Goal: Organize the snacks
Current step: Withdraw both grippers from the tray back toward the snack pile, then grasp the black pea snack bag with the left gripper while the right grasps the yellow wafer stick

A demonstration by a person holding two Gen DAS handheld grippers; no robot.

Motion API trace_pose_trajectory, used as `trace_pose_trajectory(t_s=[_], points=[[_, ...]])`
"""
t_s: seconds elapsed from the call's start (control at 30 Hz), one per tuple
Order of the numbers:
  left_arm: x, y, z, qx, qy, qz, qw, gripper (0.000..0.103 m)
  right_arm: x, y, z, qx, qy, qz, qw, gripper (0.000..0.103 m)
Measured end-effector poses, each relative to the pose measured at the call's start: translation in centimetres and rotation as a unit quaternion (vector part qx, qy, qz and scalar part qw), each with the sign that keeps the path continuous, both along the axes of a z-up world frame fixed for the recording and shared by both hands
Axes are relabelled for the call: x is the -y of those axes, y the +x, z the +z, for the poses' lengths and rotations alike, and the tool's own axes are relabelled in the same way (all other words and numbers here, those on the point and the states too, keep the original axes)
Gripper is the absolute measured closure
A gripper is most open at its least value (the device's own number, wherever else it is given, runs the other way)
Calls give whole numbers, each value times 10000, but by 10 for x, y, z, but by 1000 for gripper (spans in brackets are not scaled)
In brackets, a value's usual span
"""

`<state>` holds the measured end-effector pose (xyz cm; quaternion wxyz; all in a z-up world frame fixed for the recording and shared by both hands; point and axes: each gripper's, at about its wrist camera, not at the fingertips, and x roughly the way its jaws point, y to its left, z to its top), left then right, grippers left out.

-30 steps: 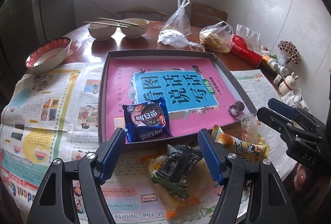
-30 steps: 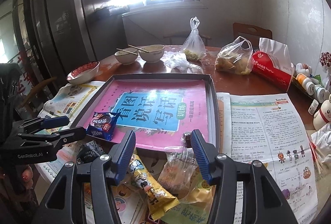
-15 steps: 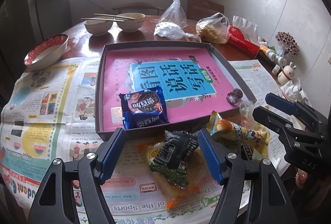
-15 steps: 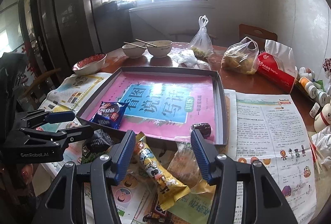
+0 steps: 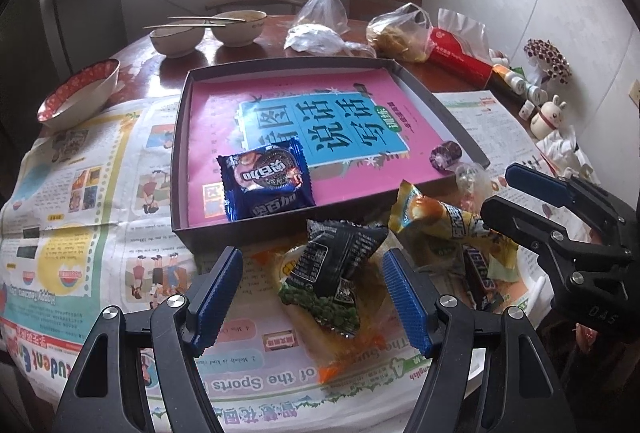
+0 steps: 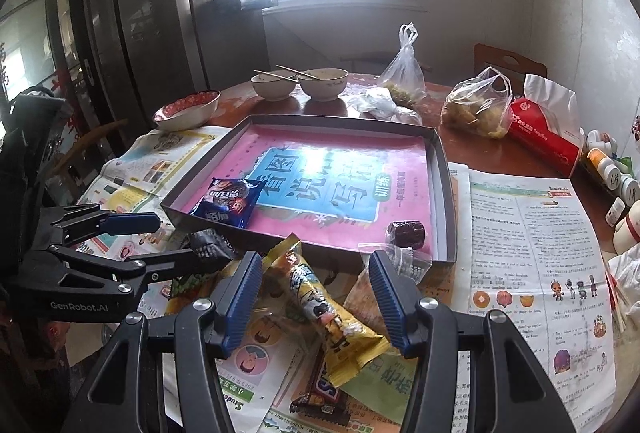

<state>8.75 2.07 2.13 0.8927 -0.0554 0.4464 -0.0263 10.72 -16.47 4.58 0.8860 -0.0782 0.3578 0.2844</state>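
Note:
A shallow dark tray [image 5: 179, 153] [image 6: 441, 169], lined with a pink and blue book cover, holds a blue cookie packet [image 5: 266, 185] [image 6: 228, 201] and a dark round candy [image 5: 446, 155] [image 6: 406, 233]. Loose snacks lie on newspaper in front of it. My left gripper [image 5: 312, 297] [image 6: 188, 239] is open, its pads either side of a black and green packet [image 5: 336, 273] [image 6: 208, 245] without touching it. My right gripper [image 6: 316, 297] [image 5: 496, 189] is open over a yellow packet [image 6: 320, 297] [image 5: 436, 217]. A Snickers bar [image 6: 324, 393] [image 5: 476, 273] lies beneath.
Newspaper [image 5: 80, 193] covers the near table. Behind the tray stand two bowls with chopsticks [image 5: 208, 29], a red-rimmed bowl [image 5: 76, 97], plastic bags [image 5: 396, 33] and a red tissue pack [image 5: 460, 57]. Small bottles and a rabbit figurine [image 5: 548, 113] crowd the right edge.
Both grippers have drawn back from the tray's front edge to above the loose snack pile. The left now frames the black packet, the right the yellow one. Neither opening has changed.

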Motion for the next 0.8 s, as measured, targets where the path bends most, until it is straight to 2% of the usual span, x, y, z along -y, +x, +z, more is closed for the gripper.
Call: trace_pose_trajectory(t_s=[0.3,0.8], points=[[3,1,-4,-45,7,-147,9999,29,-5,-4,-4,61,-192,92,9998,48],[3,10,-12,-117,-92,-280,9995,29,-23,-2,-29,-4,-660,431,9969,48]])
